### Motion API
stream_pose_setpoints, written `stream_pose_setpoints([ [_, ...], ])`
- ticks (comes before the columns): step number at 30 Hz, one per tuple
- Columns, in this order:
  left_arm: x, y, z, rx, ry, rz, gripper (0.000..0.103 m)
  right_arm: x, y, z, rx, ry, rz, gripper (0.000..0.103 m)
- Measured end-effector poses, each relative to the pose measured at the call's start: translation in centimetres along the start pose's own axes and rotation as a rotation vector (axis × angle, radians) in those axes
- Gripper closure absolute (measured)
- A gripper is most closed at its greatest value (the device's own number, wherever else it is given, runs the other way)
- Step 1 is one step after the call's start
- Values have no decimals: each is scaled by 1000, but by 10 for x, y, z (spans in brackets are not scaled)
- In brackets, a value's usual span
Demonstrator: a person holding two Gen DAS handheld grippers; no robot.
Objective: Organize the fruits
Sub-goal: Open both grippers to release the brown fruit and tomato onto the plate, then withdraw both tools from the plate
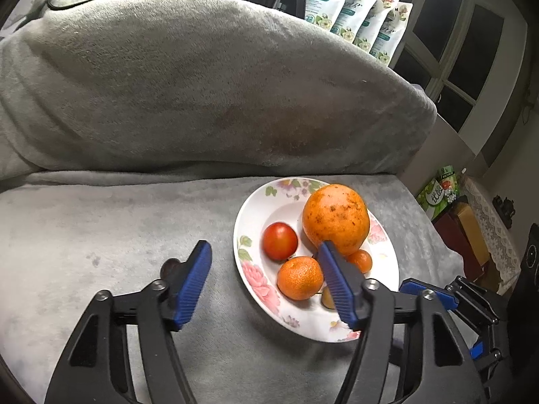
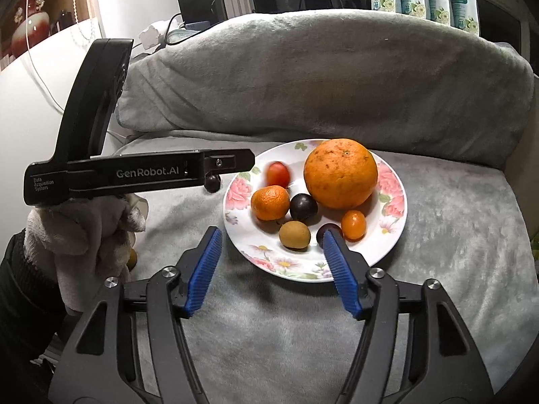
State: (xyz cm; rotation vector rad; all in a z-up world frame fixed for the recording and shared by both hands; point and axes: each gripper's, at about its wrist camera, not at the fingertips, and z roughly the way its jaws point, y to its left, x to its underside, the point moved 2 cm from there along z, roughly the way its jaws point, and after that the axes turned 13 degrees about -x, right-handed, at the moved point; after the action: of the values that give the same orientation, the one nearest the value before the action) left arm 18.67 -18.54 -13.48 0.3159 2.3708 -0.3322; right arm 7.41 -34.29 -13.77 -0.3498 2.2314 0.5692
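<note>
**Fruit gathers on a flowered plate as both grippers stand open**

A white plate with pink flower print (image 2: pixel 392 181) sits on a grey plush blanket (image 2: pixel 454 235) spread over a sofa seat, close to the seat's back edge, where a blanket-draped cushion (image 2: pixel 320 77) rises behind it. On the plate, a large speckled orange (image 2: pixel 340 173) fills the far side. Beside it lie a mandarin (image 2: pixel 270 202), a red tomato-like fruit (image 2: pixel 278 174), a dark plum (image 2: pixel 303 206), a brown round fruit (image 2: pixel 294 234), a small kumquat (image 2: pixel 353 224) and a second dark fruit (image 2: pixel 328 230) partly hidden behind a blue pad.

The right gripper (image 2: pixel 271 269) hovers over the plate's near rim, its blue ribbed pads spread apart with nothing between them but blanket and rim. The left gripper (image 1: pixel 264 281) is likewise open, holding nothing; in its own view, one finger hangs over the blanket and the other over the fruit on the plate. Seen from the right wrist, a hand in a pale knitted glove (image 2: pixel 87 232) holds that left tool at the plate's left side.

Two fruits lie off the plate on the blanket: a small dark fruit (image 2: pixel 213 182) just left of the plate's rim, below the left tool's tip, and a small orange-brown fruit (image 2: pixel 132 258) near the seat's front left, half hidden behind the gloved hand.

Behind the sofa stand floral-printed packets (image 1: pixel 357 10) against dark window panes.
</note>
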Motion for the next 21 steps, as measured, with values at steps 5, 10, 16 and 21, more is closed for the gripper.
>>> stream_pose_setpoints([
  [5,0,-2,0,-15,12,5,23,2,3,-3,7,-5,-12,15],
  [10,0,-2,-2,-28,16,3,23,2,6,-2,13,4,-22,15],
  [16,1,-1,-5,-38,11,8,23,1,5,-5,17,-15,-13,15],
  [21,2,-1,-9,-43,7,8,23,0,2,-9,24,-37,6,15],
])
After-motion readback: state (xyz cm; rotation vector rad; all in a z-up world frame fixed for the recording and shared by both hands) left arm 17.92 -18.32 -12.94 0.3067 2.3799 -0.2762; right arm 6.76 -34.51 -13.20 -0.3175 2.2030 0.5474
